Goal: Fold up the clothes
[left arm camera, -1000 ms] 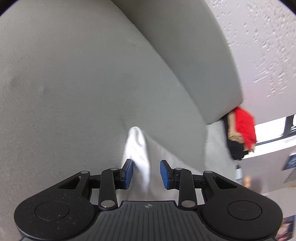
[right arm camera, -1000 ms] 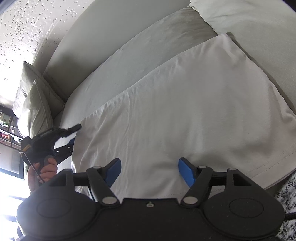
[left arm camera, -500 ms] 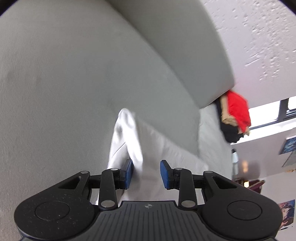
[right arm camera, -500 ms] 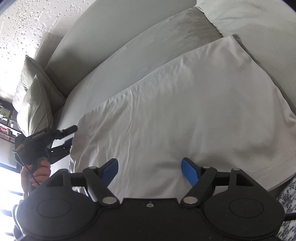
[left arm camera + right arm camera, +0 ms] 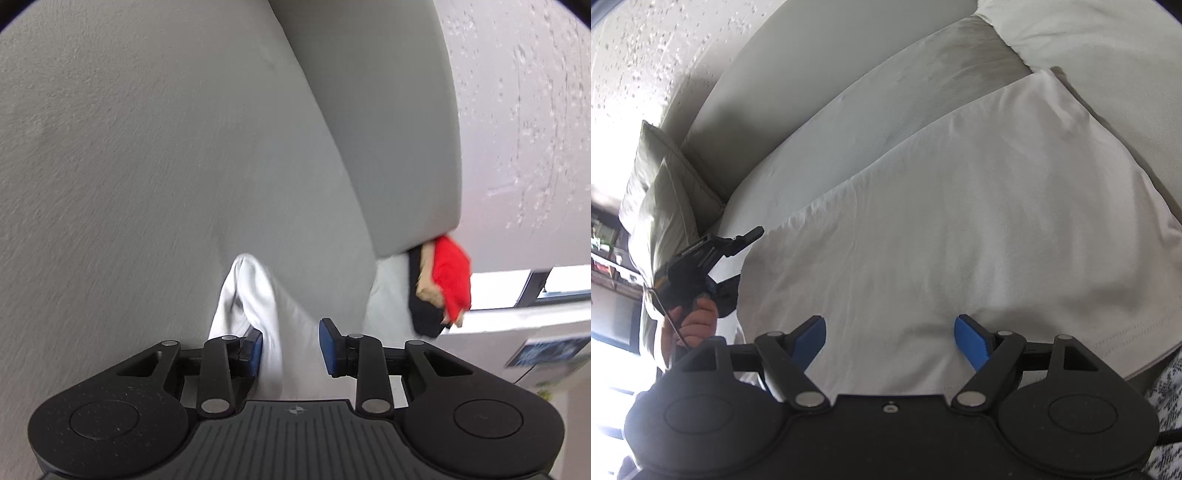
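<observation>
A white garment lies spread flat on a pale sofa seat. My right gripper hovers over its near hem. Its jaws stand wide apart and hold nothing. At the garment's left edge a hand holds my left gripper, rolled on its side. In the left wrist view a raised fold of the garment runs between the jaws of my left gripper. The fold rests against the left pad. The right pad stands apart from it.
A grey backrest rises behind the seat. Red, tan and black clothes are piled at the sofa's far end, below a bright window. Cushions lean at the left end. Patterned fabric shows at lower right.
The right gripper's jaws have spread wider over the hem. The left gripper has shifted and rolled, and the white fold now sits against its left pad.
</observation>
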Action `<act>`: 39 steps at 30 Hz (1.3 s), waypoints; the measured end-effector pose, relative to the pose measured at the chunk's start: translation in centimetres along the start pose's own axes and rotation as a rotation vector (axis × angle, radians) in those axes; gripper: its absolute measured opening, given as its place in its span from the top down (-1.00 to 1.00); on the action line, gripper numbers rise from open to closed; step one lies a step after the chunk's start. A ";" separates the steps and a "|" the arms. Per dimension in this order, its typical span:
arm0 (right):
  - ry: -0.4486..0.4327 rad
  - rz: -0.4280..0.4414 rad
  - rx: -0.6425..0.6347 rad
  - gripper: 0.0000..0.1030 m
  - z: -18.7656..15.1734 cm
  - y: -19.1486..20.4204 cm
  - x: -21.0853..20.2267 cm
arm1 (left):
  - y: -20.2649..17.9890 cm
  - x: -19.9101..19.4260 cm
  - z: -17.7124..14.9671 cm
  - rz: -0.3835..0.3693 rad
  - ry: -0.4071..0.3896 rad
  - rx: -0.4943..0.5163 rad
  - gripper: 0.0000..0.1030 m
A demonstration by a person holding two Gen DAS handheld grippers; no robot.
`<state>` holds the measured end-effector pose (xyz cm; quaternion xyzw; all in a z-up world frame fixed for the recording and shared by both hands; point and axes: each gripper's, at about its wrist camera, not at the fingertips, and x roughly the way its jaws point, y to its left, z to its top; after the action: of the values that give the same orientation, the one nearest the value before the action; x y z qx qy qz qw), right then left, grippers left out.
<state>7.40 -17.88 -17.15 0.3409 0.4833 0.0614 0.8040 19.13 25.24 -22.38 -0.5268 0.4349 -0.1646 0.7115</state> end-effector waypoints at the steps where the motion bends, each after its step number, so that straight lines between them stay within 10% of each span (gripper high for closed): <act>1: -0.005 0.003 0.008 -0.48 0.0 0.0 -0.1 | 0.0 0.1 0.2 -0.012 -0.007 -0.008 0.44; 20: -0.023 0.020 0.061 -0.48 -0.4 -1.5 -1.2 | -1.1 -3.1 1.6 0.093 -0.153 0.037 0.55; 28: -0.015 0.028 0.049 -0.48 -0.9 -1.6 -1.9 | -1.4 -6.6 0.8 0.299 -0.231 0.113 0.39; 39: -0.075 0.126 0.017 -0.48 -2.5 -0.5 -8.5 | -6.6 -12.4 -9.0 0.370 -0.210 0.375 0.37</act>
<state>0.75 -20.63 -11.94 0.3798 0.4309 0.0949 0.8131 6.48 25.79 -11.57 -0.3118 0.4097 -0.0539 0.8556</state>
